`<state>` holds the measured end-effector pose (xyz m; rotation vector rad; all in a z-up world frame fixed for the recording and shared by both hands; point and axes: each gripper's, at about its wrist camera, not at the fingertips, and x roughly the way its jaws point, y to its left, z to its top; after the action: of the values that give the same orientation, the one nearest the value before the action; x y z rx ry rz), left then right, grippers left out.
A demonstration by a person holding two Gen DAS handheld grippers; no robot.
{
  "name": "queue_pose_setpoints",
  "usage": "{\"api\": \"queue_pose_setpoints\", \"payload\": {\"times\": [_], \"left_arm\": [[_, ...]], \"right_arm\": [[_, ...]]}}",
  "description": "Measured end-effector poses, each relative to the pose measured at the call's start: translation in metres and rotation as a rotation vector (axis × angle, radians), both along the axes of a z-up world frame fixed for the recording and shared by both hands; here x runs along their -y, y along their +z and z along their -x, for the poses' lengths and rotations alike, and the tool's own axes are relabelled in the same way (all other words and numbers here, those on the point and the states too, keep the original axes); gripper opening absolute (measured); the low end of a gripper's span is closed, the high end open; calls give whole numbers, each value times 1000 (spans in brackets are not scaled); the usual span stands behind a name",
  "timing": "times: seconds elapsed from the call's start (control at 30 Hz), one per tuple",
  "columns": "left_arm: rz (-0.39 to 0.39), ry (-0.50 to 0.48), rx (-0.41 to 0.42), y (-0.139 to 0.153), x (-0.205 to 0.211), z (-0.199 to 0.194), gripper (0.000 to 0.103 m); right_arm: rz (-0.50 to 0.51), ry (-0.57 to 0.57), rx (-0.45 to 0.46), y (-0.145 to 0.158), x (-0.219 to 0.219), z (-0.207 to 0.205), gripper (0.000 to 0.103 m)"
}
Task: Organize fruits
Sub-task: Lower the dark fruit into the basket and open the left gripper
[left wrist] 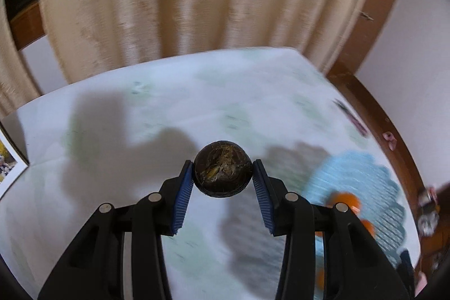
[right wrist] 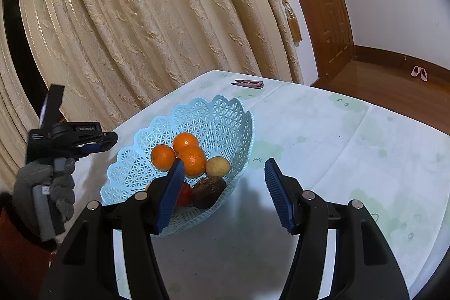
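Left wrist view: left gripper (left wrist: 222, 178) pinches the dark round fruit (left wrist: 222, 169) across its middle; it looks light, firm, roll-prone.

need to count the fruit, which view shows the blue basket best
The right wrist view: the blue basket sits whole and sharp there, its fruit visible apart from what the right tool covers. The left wrist view shows only a blurred part at its right side behind the left tool.
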<state>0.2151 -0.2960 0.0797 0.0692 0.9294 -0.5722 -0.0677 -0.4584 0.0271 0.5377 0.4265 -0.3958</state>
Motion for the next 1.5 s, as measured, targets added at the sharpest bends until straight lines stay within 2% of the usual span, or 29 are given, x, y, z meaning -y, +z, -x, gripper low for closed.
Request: {"api": "queue_pose_setpoints", "payload": {"times": [0.3,0.5,0.57,0.6,1.13,1.23,1.5], "left_arm": [[17,-131,35,18,26,71,43],[8,-194,26,17,35,103,44],[14,-191,17,18,34,108,64],[21,-183,22,20,32,110,65],[-5,-66,140,43,-29,137,67],[-19,-26,176,46,-46,143,67],[-53,64,271,51,-87,158,71]], "right_arm": [[-4,-5,0,1,1,2,61],[-5,-9,-2,1,2,3,61],[-4,-13,-2,0,2,3,61],[-3,-14,-2,0,2,3,61],[-6,-14,-2,-1,2,6,61],[-9,-11,2,-1,1,6,71],[-4,-34,-3,-1,0,8,72]]}}
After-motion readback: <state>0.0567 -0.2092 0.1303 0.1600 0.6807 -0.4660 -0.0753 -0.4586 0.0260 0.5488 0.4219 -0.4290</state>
